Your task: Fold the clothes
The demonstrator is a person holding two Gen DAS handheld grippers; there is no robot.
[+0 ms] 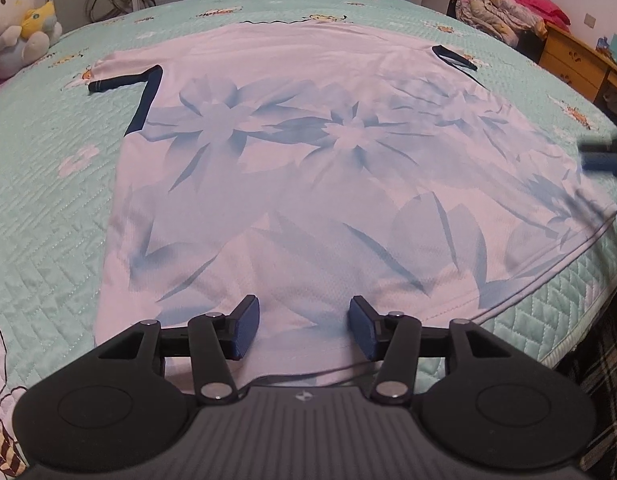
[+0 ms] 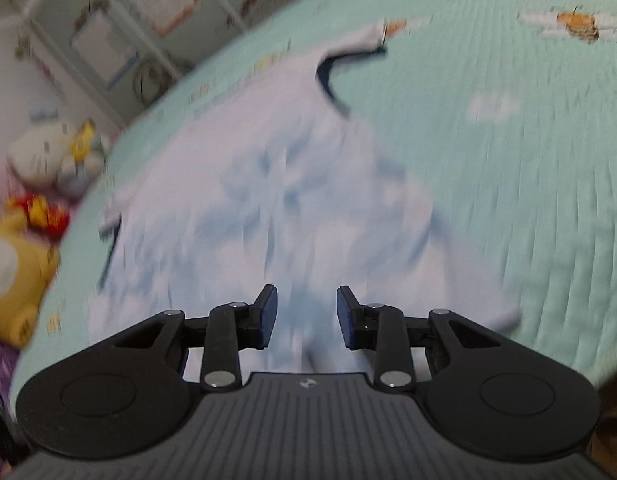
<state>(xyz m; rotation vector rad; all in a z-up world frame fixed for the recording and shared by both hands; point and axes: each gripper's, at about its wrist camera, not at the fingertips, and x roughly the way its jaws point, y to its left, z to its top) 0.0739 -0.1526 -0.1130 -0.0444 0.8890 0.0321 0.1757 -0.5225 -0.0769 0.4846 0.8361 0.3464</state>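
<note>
Both fingers (image 1: 244,328) pairs gape above the flat shirt's (image 1: 308,168) hem.

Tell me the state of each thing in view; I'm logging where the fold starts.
T-shirt: spread flat on the bed, unfolded, sleeves out.
Left tongs: open, over the shirt's near hem, holding nothing.
Right tongs: open, over the shirt, holding nothing; view blurred.
Bed cover: spread under the shirt.
Plush cat toy: sitting upright by the bed's far corner.
</note>
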